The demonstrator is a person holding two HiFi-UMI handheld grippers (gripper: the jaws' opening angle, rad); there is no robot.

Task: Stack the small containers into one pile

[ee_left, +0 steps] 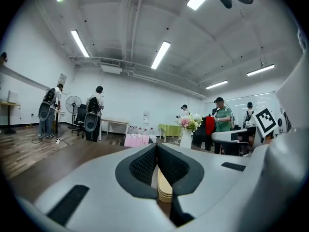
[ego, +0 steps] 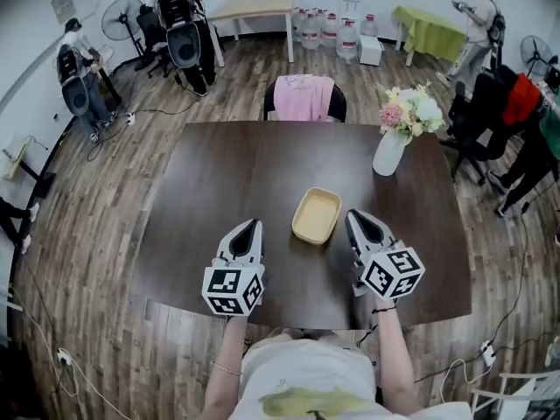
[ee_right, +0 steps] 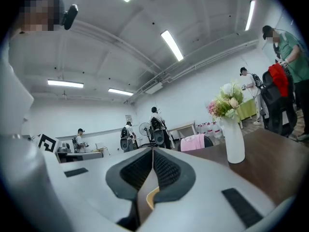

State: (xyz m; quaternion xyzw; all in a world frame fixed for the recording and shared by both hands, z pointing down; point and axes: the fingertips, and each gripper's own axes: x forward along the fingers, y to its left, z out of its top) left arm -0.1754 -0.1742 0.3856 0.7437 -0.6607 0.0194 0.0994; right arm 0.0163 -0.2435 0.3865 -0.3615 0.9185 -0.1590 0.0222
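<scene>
The yellow containers (ego: 317, 215) sit nested in one pile on the dark bench (ego: 219, 191), a little nearer the person than its middle. In the left gripper view their stacked rims (ee_left: 164, 187) show as layers, seen through the gap under the jaws. The pile lies between the two hand-held grippers and touches neither.

The left hand-held gripper (ego: 252, 226) hangs over the bench just left of the pile, its jaws closed together with nothing between them; its own view shows the pads meeting at the tip (ee_left: 157, 146). The right hand-held gripper (ego: 354, 217) hangs just right of the pile, its jaws likewise closed and empty (ee_right: 153, 151), with only a yellow edge (ee_right: 150, 197) visible beyond them.

Farther back on the bench, towards its right corner, stands a white vase (ego: 389, 151) of flowers. Behind the bench is a chair (ego: 304, 97) draped in pink cloth.
</scene>
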